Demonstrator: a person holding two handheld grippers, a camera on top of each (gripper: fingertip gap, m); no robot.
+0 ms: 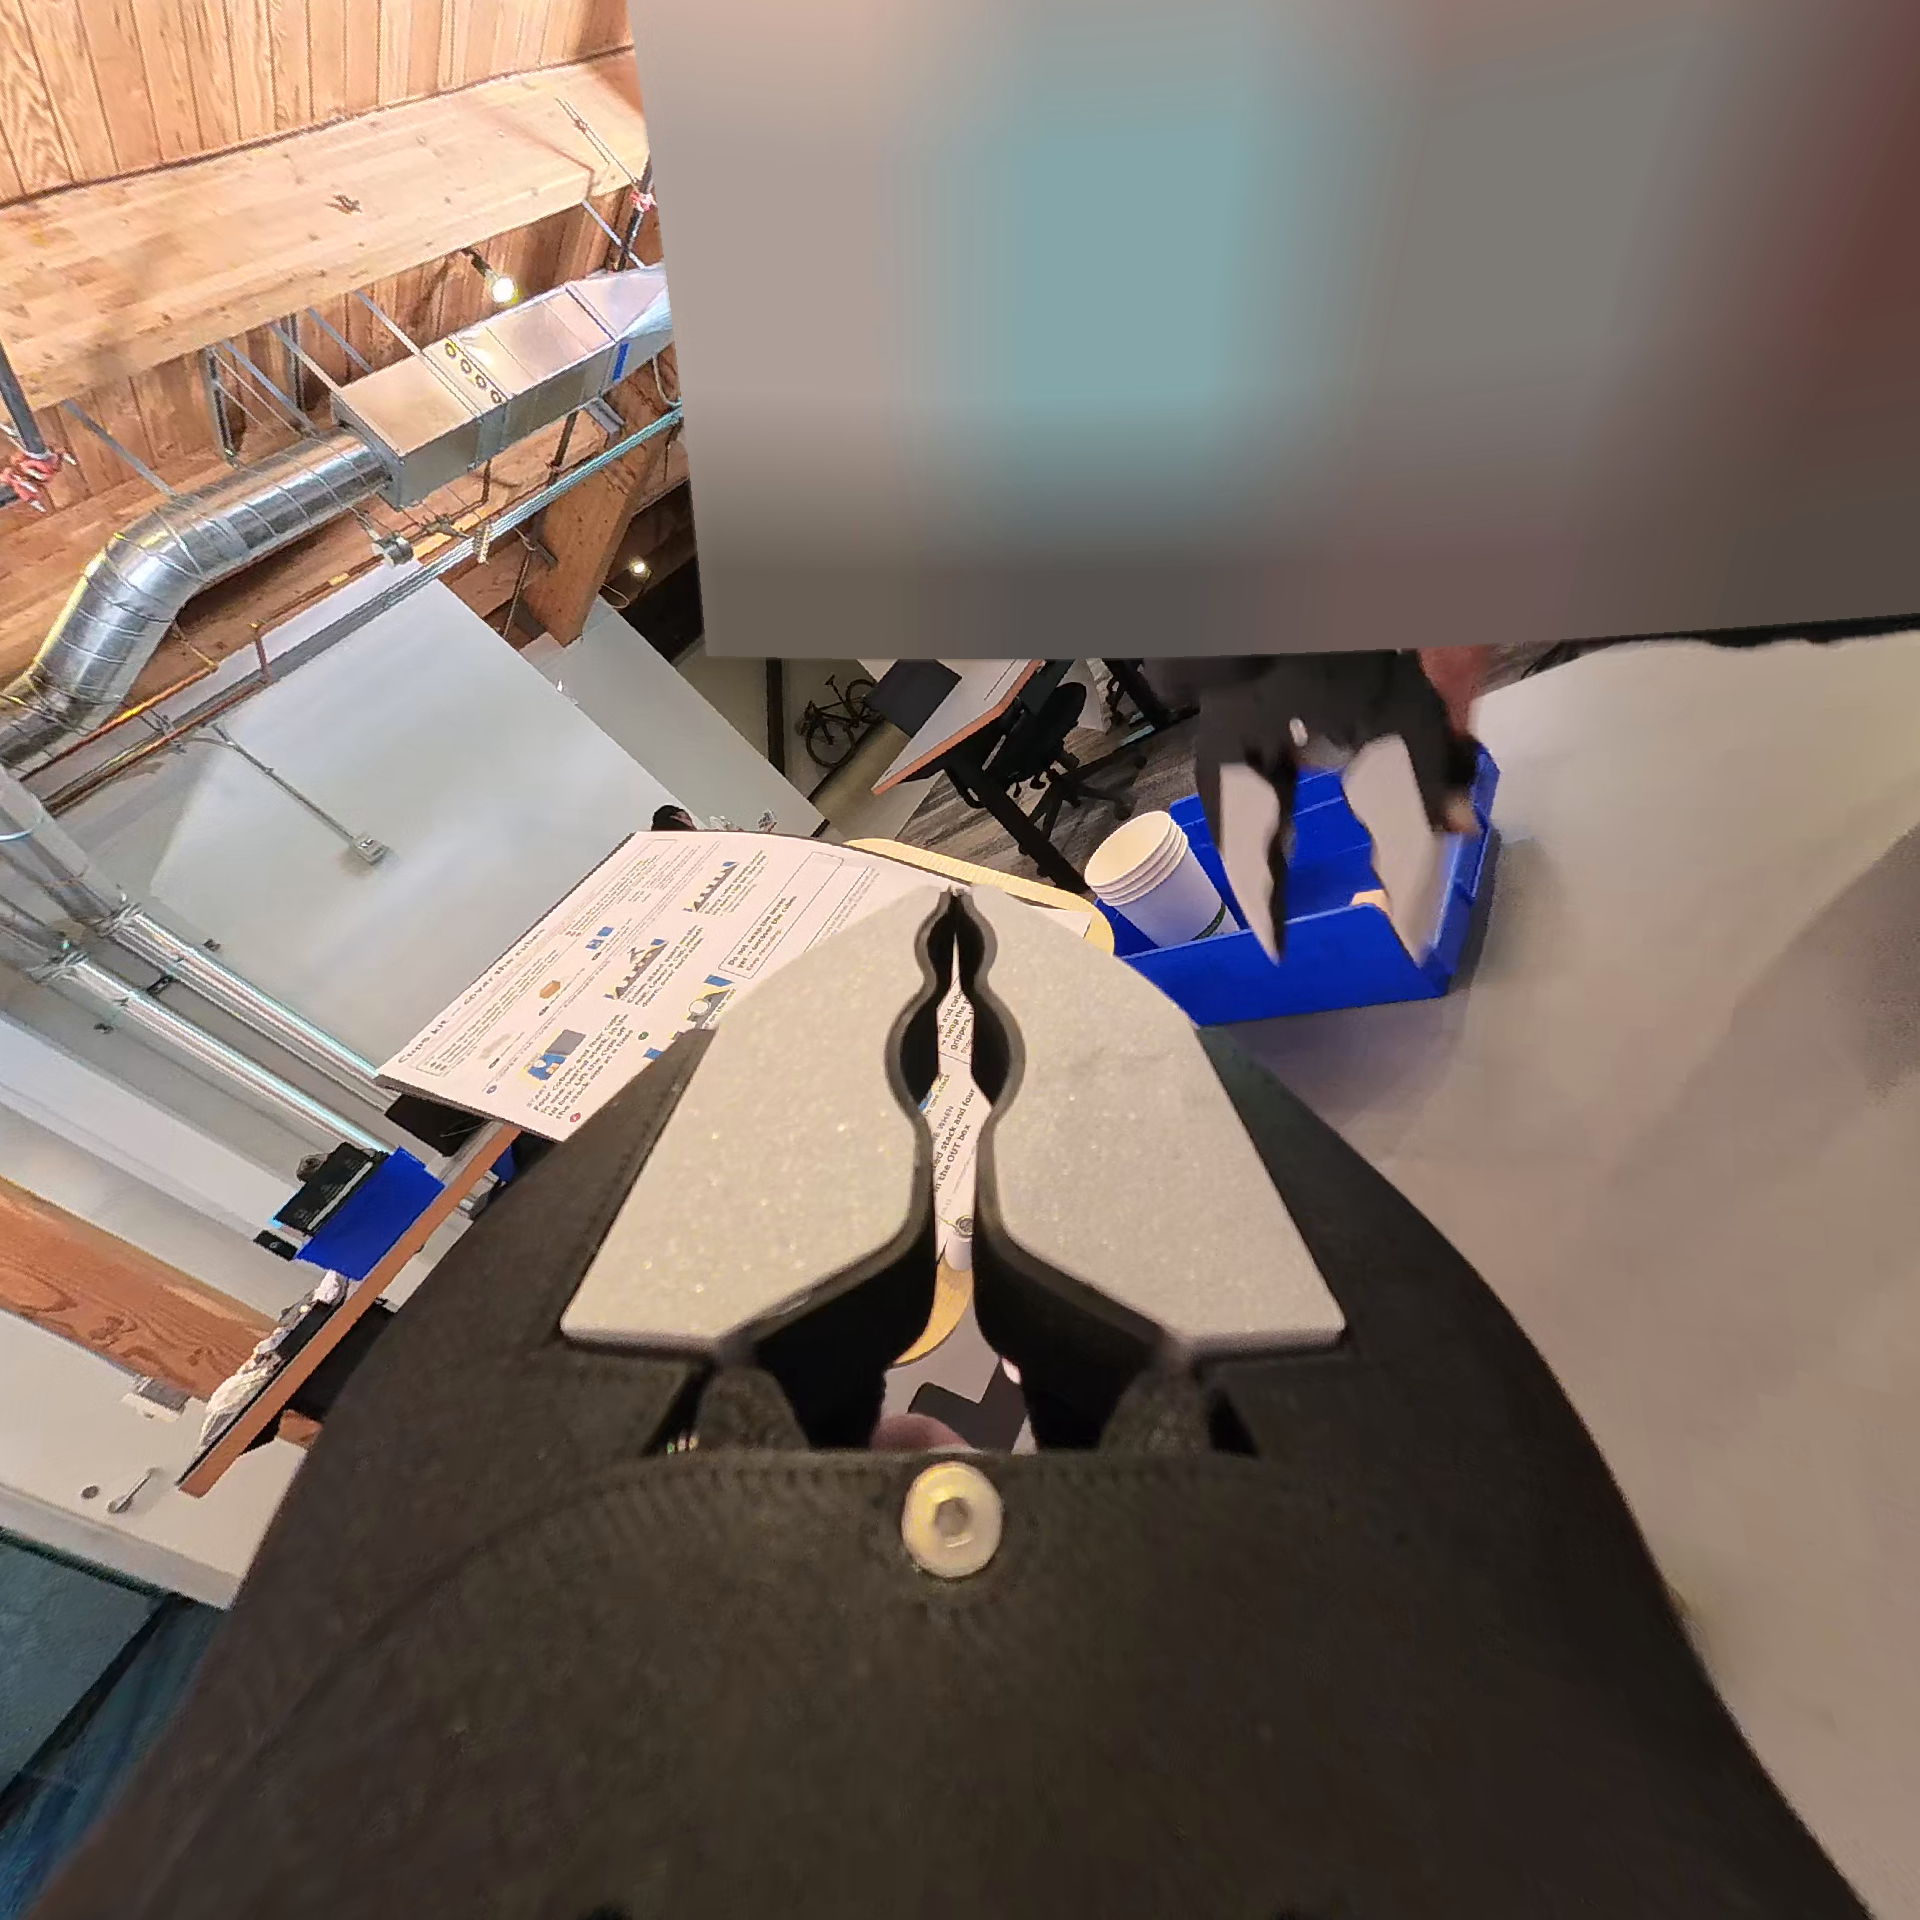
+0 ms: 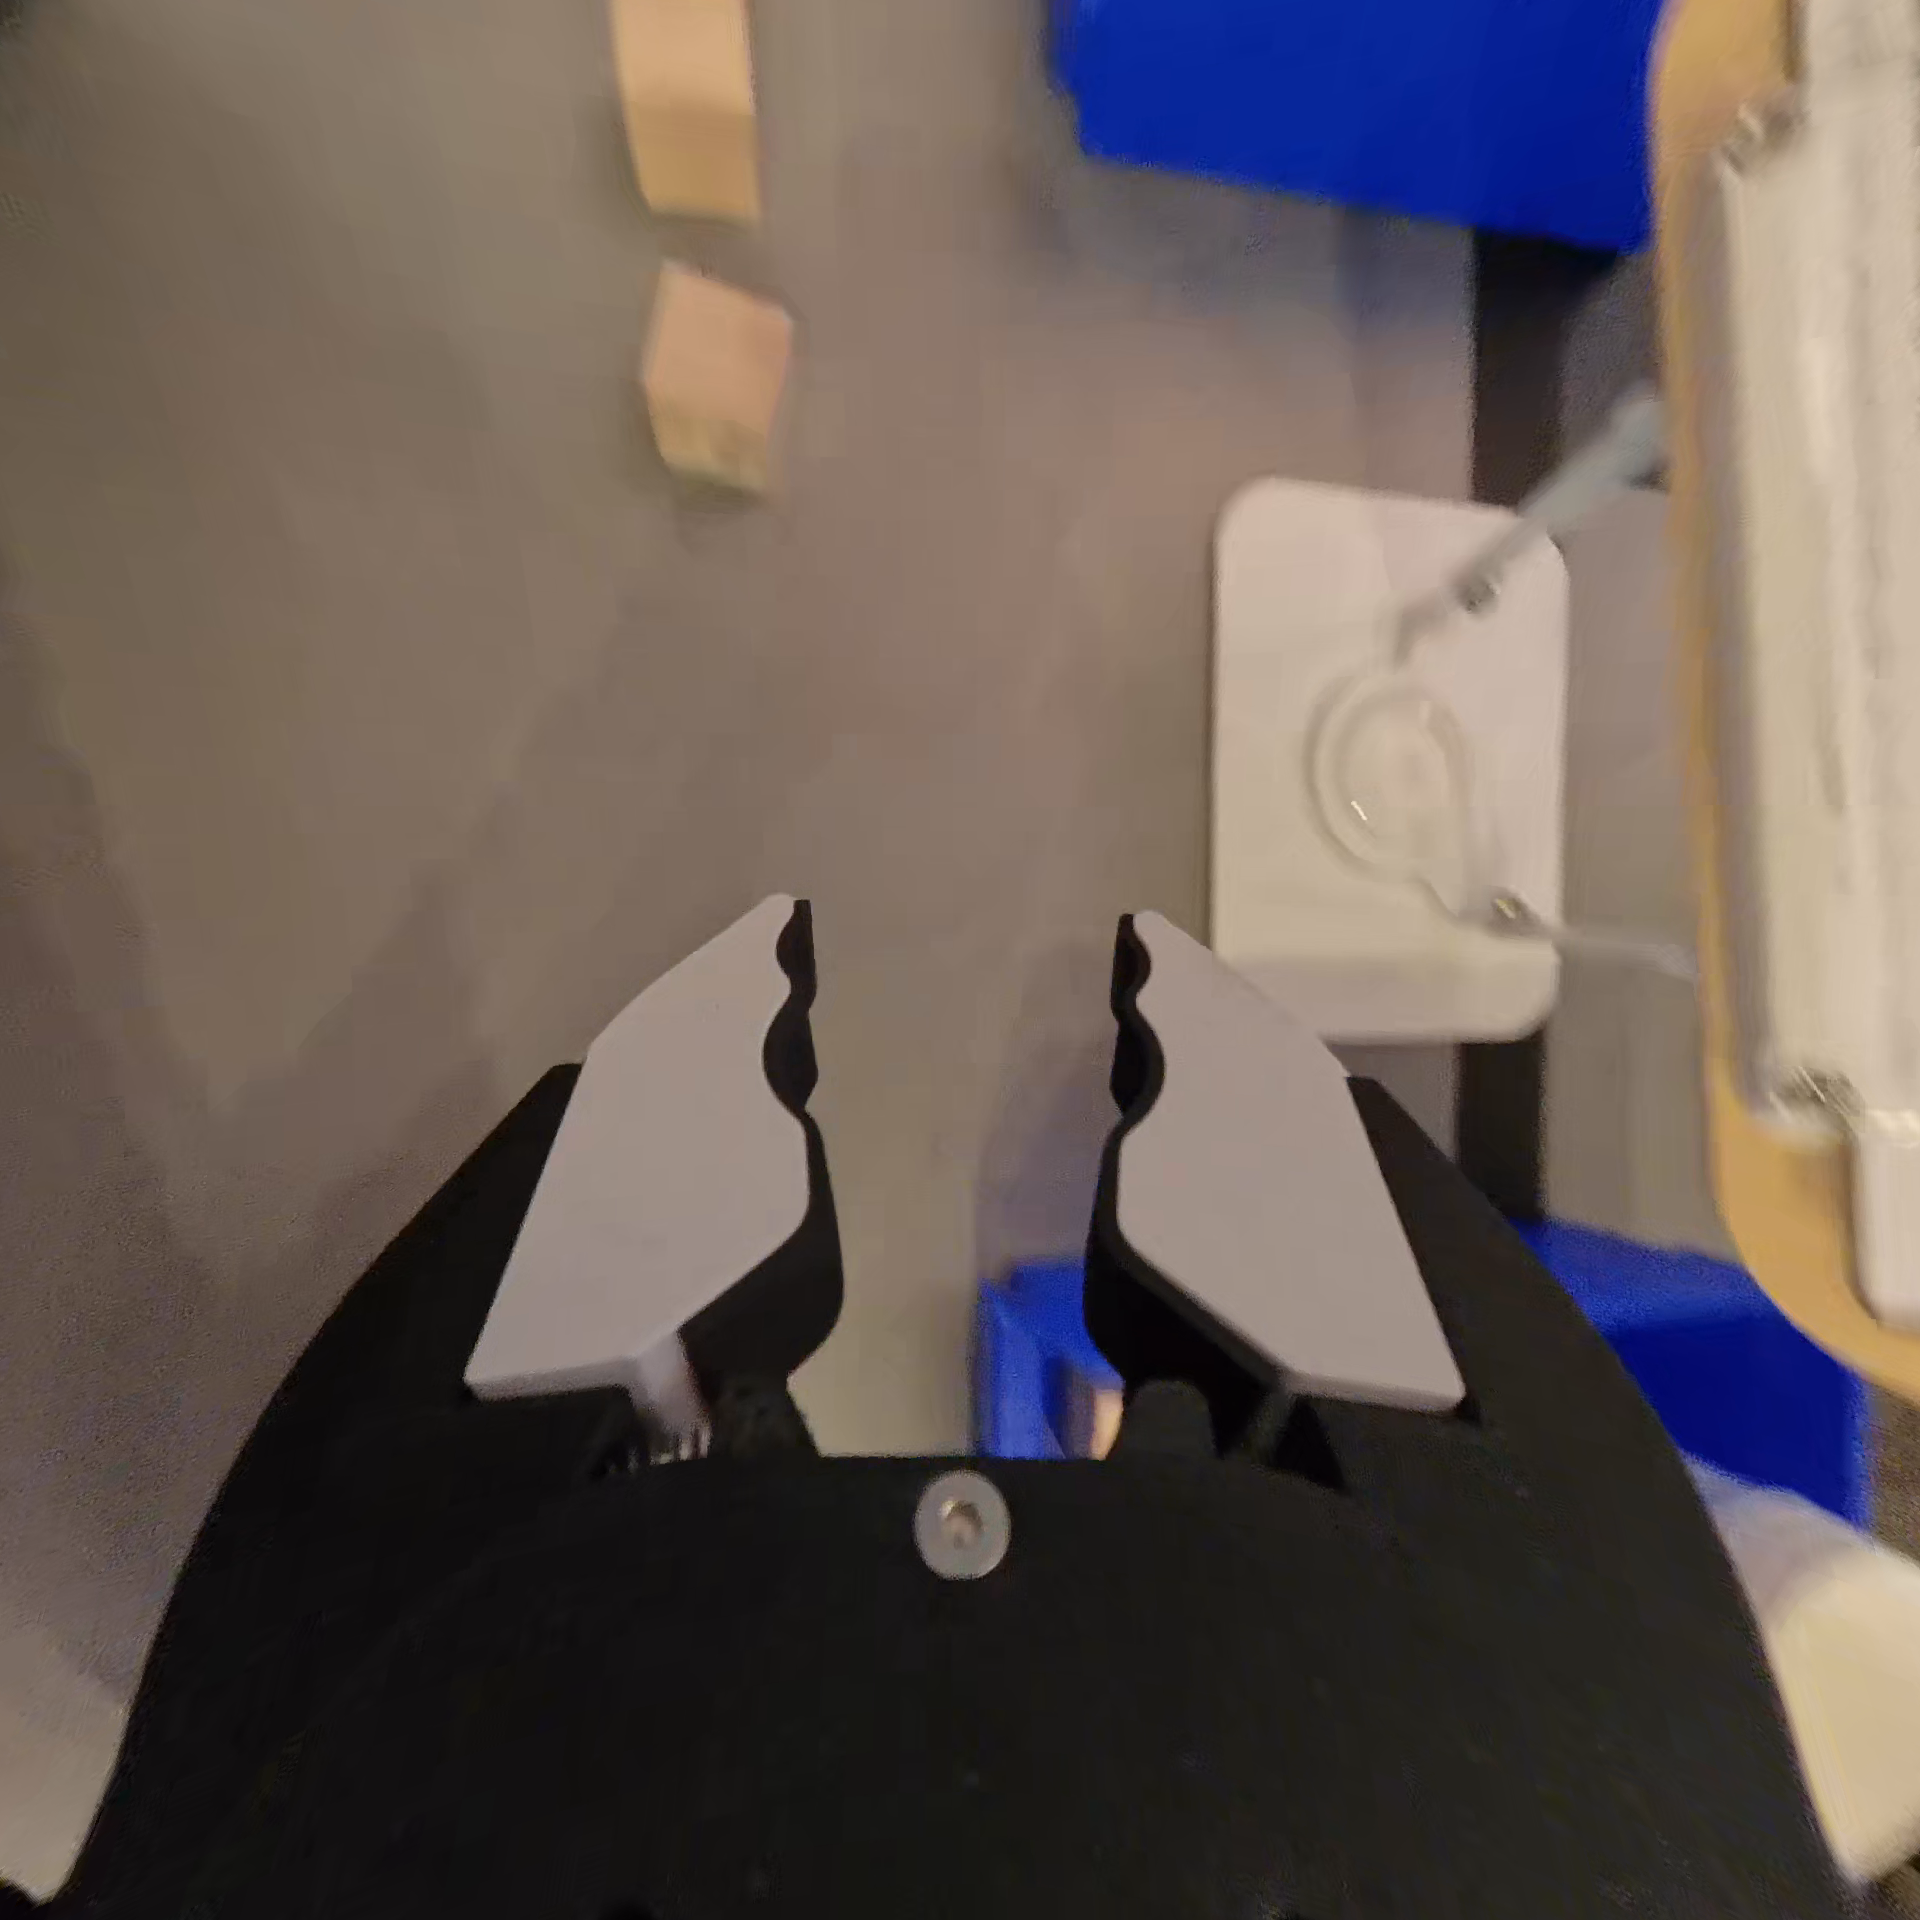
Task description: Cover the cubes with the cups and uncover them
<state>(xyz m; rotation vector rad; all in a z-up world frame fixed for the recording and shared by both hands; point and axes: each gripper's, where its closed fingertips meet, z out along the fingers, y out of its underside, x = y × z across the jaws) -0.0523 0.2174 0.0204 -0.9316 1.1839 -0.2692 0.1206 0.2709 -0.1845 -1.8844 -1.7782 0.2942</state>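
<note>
My left gripper [image 1: 954, 902] is shut and empty, raised off the grey table [image 1: 1662, 1039] and tilted toward the room. A stack of white paper cups [image 1: 1151, 878] leans in the end of a blue bin [image 1: 1299, 982]. My right gripper [image 1: 1340, 935] hangs open over that bin. In the right wrist view, which is blurred, my right gripper [image 2: 964, 923] is open and empty above the grey table [image 2: 364, 727]. Two wooden cubes [image 2: 717, 384] [image 2: 691, 104] lie ahead of it to the left. A wooden piece [image 2: 1096, 1403] shows in the blue bin [image 2: 1714, 1351] under the fingers.
A printed instruction sheet [image 1: 665, 945] stands on a wooden board behind the left fingers. A white flat holder with a clear round part [image 2: 1382, 758] lies right of the right gripper. A second blue bin [image 2: 1351, 104] sits at the far edge. A person's gloved hand [image 1: 1320, 707] holds the right gripper.
</note>
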